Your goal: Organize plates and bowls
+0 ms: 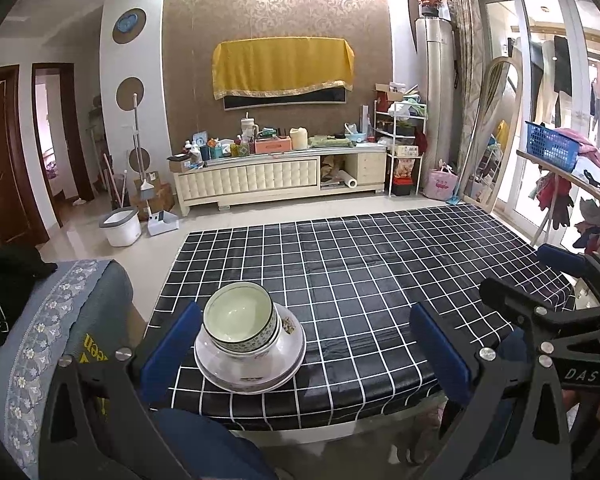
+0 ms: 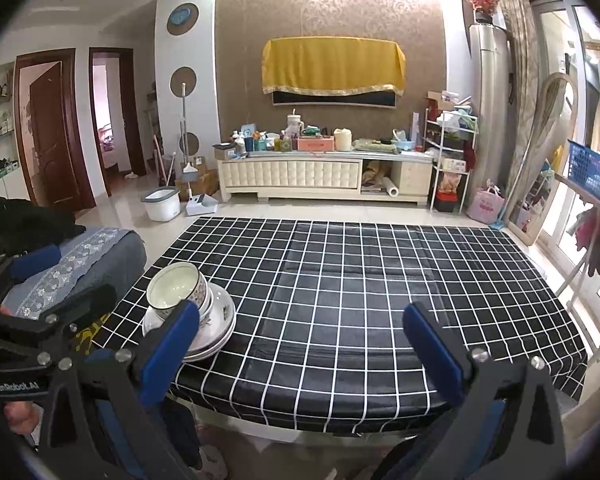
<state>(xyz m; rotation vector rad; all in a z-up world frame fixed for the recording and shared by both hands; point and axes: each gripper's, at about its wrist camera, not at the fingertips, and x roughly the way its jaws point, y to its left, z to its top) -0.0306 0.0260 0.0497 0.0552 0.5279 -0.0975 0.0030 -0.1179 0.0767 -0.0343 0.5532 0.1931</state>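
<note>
Both my grippers level, jaws spread, nothing held.
Left gripper (image 1: 304, 344) frames the bowl stack (image 1: 249, 340) — right gripper (image 2: 300, 340) beside it; plates underneath partly hidden.

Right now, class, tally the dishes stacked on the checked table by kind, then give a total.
Bowls: 2 at least, nested; more may sit hidden beneath.
Plates: 2 rims show at the bottom of the stack.
Total: 4 dishes I can count on the table.

- bowls (image 1: 240, 316) and plates (image 1: 256, 376): glazed ceramic, shiny and smooth
- tablecloth (image 1: 360, 280): glossy black vinyl-looking sheet, wrinkled toward 6 o'clock
- gripper pads (image 1: 440, 350): matt blue, on black plastic frames with metal screws
</note>
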